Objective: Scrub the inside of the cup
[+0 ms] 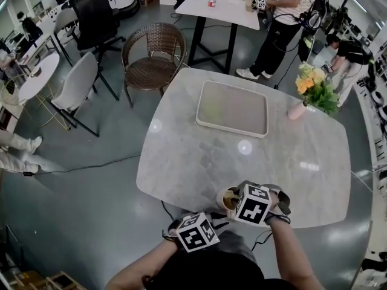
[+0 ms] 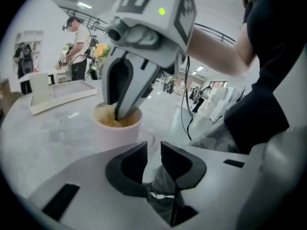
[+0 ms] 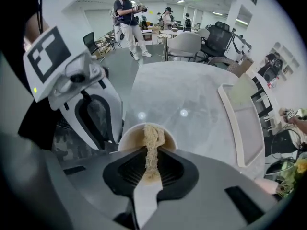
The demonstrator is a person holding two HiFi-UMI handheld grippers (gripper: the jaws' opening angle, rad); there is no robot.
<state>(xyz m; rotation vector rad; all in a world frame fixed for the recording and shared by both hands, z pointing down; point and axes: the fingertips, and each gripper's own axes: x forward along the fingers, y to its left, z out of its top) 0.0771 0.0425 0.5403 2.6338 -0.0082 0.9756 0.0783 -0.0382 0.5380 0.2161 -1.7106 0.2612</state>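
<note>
Marble table [image 1: 199, 162], right tongs [image 3: 146, 151] pinching scrubber [image 3: 153, 137] inside pink cup [image 2: 115, 137]

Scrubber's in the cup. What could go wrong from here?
The cup stands close to the near edge of the table, and the left gripper is off it, jaws slightly apart: scrubbing may slide or tip it. The right gripper pinches the scrubber by one end; it could slip out.
</note>
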